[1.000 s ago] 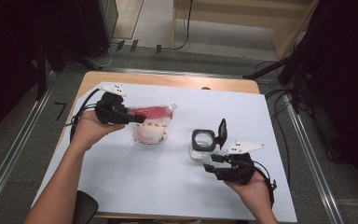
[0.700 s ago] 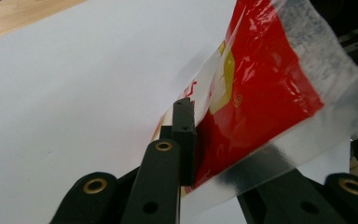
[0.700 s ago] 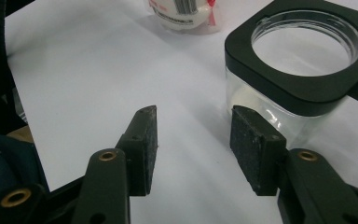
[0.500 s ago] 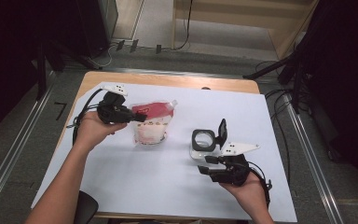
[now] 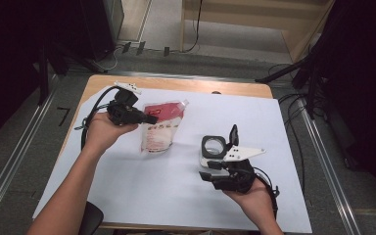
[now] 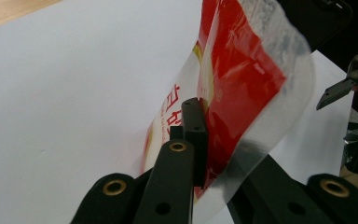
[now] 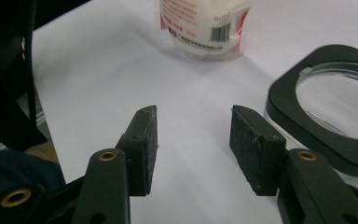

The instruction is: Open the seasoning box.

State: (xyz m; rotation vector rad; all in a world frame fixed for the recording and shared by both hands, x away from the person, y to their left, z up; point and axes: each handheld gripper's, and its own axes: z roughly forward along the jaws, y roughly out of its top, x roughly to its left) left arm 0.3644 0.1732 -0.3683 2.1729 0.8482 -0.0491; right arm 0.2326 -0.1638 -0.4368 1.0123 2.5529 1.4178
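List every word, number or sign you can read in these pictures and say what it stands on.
Pouch, red top: red characters run down its side in the left gripper view, cut off by the gripper and not readable as a whole.
Pouch bottom: a barcode and lines of red print, too small to read.
Black-framed lens: no text visible.

There are two grippers: the left one [image 5: 152,119] on the far left, the right one [image 5: 206,170] on the near right. Two hands hold them, one hand [image 5: 103,132] on the left and one hand [image 5: 249,193] on the right. One pouch [image 5: 160,128], red and clear, lies left of centre. One black-rimmed container [image 5: 214,146] sits right of centre. One white sheet [image 5: 176,191] covers one wooden table [image 5: 196,86].
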